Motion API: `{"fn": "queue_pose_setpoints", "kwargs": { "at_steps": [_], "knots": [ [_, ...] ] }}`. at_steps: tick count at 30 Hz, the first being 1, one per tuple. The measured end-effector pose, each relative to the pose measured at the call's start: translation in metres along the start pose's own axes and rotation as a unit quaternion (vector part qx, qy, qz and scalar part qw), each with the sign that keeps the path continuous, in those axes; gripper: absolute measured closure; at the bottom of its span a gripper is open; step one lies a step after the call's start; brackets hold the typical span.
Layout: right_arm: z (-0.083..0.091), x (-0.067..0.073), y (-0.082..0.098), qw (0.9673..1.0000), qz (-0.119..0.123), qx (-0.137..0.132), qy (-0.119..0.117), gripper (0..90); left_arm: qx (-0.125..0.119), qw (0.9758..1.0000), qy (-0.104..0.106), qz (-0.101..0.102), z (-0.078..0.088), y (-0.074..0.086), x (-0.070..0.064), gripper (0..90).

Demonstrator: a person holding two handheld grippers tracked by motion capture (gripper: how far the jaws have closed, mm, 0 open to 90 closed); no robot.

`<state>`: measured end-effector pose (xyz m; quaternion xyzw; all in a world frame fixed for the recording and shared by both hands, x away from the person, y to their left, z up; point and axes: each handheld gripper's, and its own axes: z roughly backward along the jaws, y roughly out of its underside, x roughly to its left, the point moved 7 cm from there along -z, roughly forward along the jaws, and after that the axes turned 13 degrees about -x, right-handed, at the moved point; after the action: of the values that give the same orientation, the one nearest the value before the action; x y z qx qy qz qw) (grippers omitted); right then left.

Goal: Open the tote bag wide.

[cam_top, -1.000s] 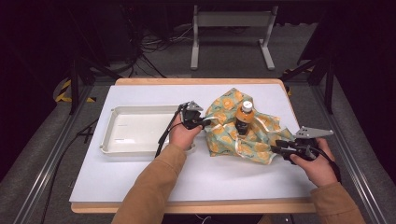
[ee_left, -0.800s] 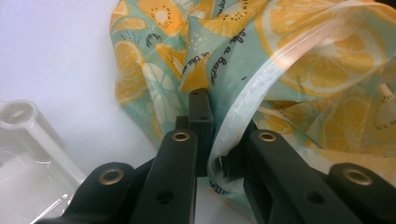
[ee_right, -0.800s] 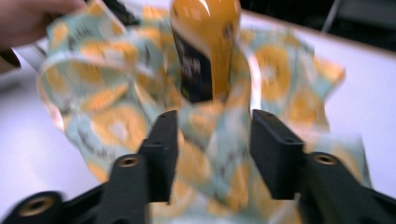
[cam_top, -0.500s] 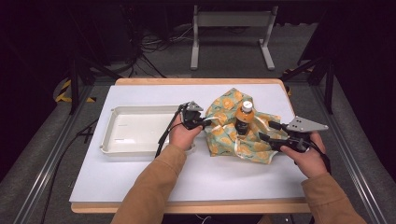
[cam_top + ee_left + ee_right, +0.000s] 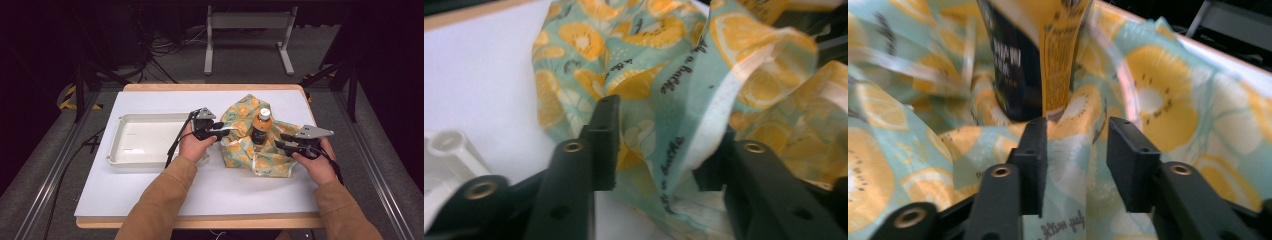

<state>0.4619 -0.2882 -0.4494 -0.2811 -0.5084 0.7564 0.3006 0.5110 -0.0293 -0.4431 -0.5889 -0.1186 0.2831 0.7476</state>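
Observation:
A teal cloth (image 5: 245, 150) printed with orange slices lies crumpled on the white table around an upright orange-drink bottle (image 5: 261, 127) with a white cap. My left gripper (image 5: 223, 128) sits at the cloth's left edge. Its jaws have just been opening, and a loose fold of the cloth (image 5: 639, 40) hangs between them in the left gripper view (image 5: 659, 145). My right gripper (image 5: 280, 141) is at the cloth's right side, close to the bottle (image 5: 1033, 55). Its jaws (image 5: 1075, 130) have just been closing around a raised fold of cloth (image 5: 1168, 95) without clearly pinching it.
A shallow white tray (image 5: 150, 140) lies on the table left of the cloth, right beside my left hand; its corner (image 5: 449, 145) is in the left gripper view. The wooden table edge runs along the front and back, with dark floor and metal frames beyond.
The left jaws have opened off the cloth edge they pinched. The right gripper has moved left toward the bottle, spread wide, then narrowed around a fold.

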Motion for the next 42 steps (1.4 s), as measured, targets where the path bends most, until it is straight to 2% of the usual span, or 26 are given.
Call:
{"fn": "queue_pose_setpoints", "kwargs": {
  "at_steps": [2, 6, 10, 13, 16, 20, 22, 26, 29, 30, 34, 40, 42],
  "knots": [
    [-0.002, 0.0, 0.004, 1.0, 0.0, 0.008, -0.002, 65.8, -0.012, 0.9999, 0.003, -0.003, 0.006, -0.006, -0.005, 47.4],
    [-0.003, 0.0, 0.006, 1.0, -0.006, 0.006, -0.001, 65.7, -0.04, 0.999, 0.02, -0.006, 0.019, -0.019, -0.017, 38.5],
    [-0.003, 0.0, 0.006, 0.9999, -0.01, 0.003, 0.001, 65.2, -0.062, 0.9975, 0.031, -0.014, 0.032, -0.03, -0.029, 33.5],
    [-0.002, 0.001, 0.006, 0.9999, -0.011, -0.001, 0.002, 65.2, -0.084, 0.9951, 0.047, -0.025, 0.039, -0.039, -0.043, 38.4],
    [-0.002, 0.001, 0.005, 0.9999, -0.012, -0.004, 0.003, 65.6, -0.094, 0.9919, 0.08, -0.031, 0.039, -0.045, -0.062, 49.6],
    [0.0, 0.001, 0.003, 0.9999, -0.012, -0.008, 0.003, 65.7, -0.086, 0.9887, 0.12, -0.026, 0.033, -0.044, -0.085, 61.3],
    [0.0, 0.002, 0.003, 0.9999, -0.013, -0.01, 0.003, 65.6, -0.072, 0.9888, 0.128, -0.026, 0.027, -0.038, -0.091, 65.1],
    [0.002, 0.001, 0.003, 0.9998, -0.014, -0.013, 0.003, 65.3, -0.047, 0.9902, 0.128, -0.033, 0.019, -0.022, -0.095, 68.5],
    [0.004, 0.002, 0.001, 0.9997, -0.013, -0.022, 0.003, 65.6, -0.027, 0.9917, 0.123, -0.027, 0.015, -0.009, -0.093, 70.6],
    [0.005, 0.002, -0.001, 0.9995, -0.012, -0.027, 0.004, 66.6, -0.027, 0.9917, 0.123, -0.027, 0.015, -0.009, -0.093, 71.0],
    [0.007, 0.004, -0.008, 0.999, -0.009, -0.042, 0.005, 68.2, -0.001, 0.9936, 0.112, -0.017, 0.01, 0.012, -0.09, 72.4],
    [0.007, 0.011, -0.014, 0.9986, -0.011, -0.051, -0.006, 70.4, 0.025, 0.9943, 0.103, -0.007, 0.007, 0.038, -0.089, 73.7],
    [0.007, 0.013, -0.014, 0.9986, -0.012, -0.051, -0.01, 70.6, 0.028, 0.9943, 0.103, -0.009, 0.007, 0.041, -0.088, 73.8]
  ]
}}
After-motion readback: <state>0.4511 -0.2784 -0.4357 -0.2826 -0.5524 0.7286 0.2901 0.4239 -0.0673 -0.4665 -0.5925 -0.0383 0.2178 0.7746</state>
